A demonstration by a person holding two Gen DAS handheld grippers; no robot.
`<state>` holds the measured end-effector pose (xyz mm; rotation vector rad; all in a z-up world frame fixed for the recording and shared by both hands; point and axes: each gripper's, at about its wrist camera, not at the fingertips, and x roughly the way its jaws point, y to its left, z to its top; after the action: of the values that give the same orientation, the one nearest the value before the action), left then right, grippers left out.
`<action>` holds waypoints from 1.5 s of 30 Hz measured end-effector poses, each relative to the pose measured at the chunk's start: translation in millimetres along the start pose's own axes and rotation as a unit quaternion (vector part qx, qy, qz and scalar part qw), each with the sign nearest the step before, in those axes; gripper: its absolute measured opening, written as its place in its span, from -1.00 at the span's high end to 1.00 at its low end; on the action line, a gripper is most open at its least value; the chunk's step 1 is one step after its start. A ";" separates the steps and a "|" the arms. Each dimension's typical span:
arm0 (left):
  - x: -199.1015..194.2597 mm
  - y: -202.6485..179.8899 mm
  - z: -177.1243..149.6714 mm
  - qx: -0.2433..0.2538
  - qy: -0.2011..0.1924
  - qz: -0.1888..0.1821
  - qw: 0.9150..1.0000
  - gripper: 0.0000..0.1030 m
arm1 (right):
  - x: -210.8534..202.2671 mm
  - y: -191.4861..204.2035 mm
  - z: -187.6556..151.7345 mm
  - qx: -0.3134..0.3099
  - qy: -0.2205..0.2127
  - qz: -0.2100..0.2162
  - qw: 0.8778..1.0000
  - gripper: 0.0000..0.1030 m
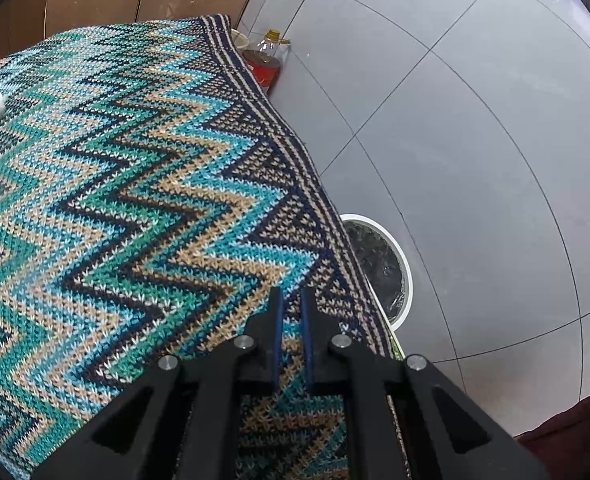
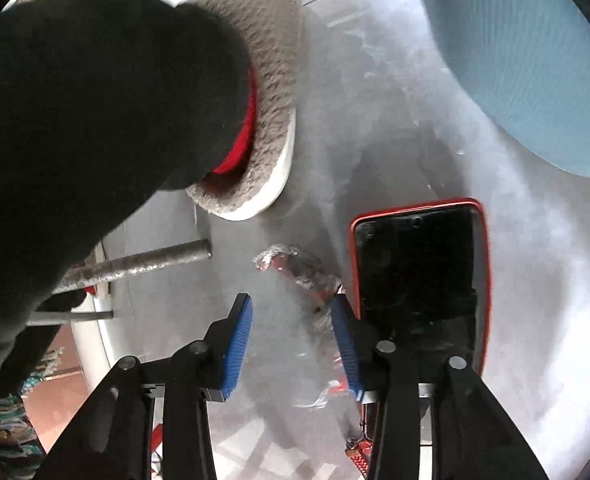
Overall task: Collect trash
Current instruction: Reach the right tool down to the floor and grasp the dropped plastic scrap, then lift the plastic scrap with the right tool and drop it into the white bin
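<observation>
The crumpled foil wrapper (image 2: 295, 268) lies on the grey floor (image 2: 435, 120), just ahead of the right gripper (image 2: 291, 320) and offset toward its right finger, beside the red-cased phone (image 2: 419, 280); its long axis runs diagonally across the finger gap. The right gripper is spread wide and empty, and is judged the nearer tool. The left gripper (image 1: 291, 304), nearly closed on nothing, is held over the zigzag cloth (image 1: 135, 180), with the lined bin (image 1: 379, 268) just beyond the cloth's edge.

Phone (image 2: 415, 276) and slipper (image 2: 263, 120) (both close) flank wrapper (image 2: 295, 266).
</observation>
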<state>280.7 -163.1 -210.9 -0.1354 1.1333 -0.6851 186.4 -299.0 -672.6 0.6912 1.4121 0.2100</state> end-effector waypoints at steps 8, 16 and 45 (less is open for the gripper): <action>3.7 2.5 3.5 0.000 0.000 0.000 1.000 0.83 | 20.6 -9.2 -4.3 -0.004 0.027 -0.027 0.999 0.52; 0.0 3.6 2.2 0.001 -0.004 -0.002 1.000 0.83 | 13.0 -8.8 -7.5 0.019 0.034 -0.026 0.999 0.82; -164.0 -19.4 -67.7 0.034 -0.156 -0.030 0.987 0.15 | -385.9 73.0 -15.5 -0.007 -0.324 -0.113 0.939 0.29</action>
<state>173.4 -69.6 -103.1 -0.2117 0.8067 -0.7279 122.4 -439.6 -311.2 0.5131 0.8394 -0.1817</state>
